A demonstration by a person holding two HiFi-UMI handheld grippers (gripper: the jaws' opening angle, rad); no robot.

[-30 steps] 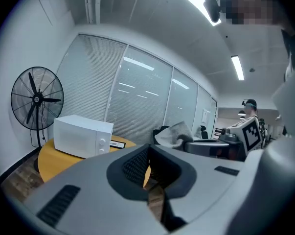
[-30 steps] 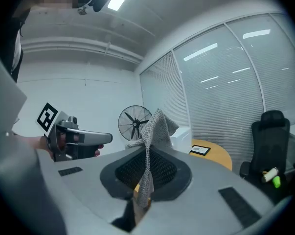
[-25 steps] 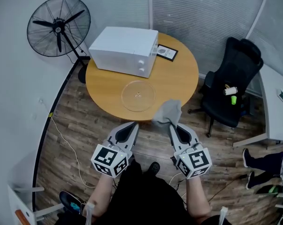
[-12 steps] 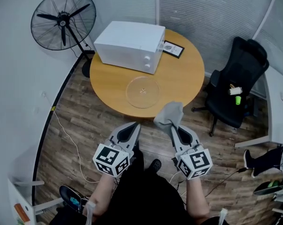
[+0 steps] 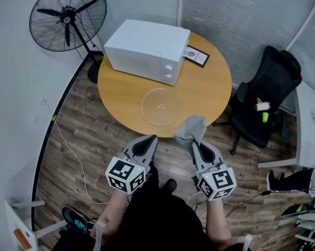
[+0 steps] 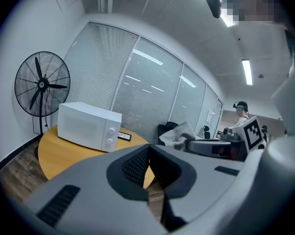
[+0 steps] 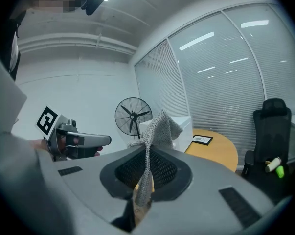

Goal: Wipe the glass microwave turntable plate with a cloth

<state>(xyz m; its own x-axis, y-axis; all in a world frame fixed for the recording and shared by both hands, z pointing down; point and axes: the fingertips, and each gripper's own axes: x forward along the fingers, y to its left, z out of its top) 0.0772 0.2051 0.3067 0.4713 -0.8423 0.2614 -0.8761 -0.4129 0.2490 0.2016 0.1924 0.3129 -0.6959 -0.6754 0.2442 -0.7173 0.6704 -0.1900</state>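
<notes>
The clear glass turntable plate (image 5: 161,106) lies flat near the front of the round wooden table (image 5: 209,90), in front of the white microwave (image 5: 147,50). My right gripper (image 5: 198,145) is shut on a grey cloth (image 5: 190,129), which stands up from its jaws (image 7: 157,131) just off the table's near edge. My left gripper (image 5: 147,143) is shut and empty, level with the right one, over the floor short of the table. In the left gripper view the microwave (image 6: 88,126) and the cloth (image 6: 179,133) both show ahead.
A standing fan (image 5: 67,15) is at the back left, with a cable along the floor. A small black-framed card (image 5: 197,56) lies beside the microwave. A black office chair (image 5: 267,101) with small items on its seat stands right of the table. A desk edge (image 5: 308,124) is far right.
Both grippers have moved forward and down a little towards the table, still side by side. The cloth stays clamped in the right one. The plate has not moved.
</notes>
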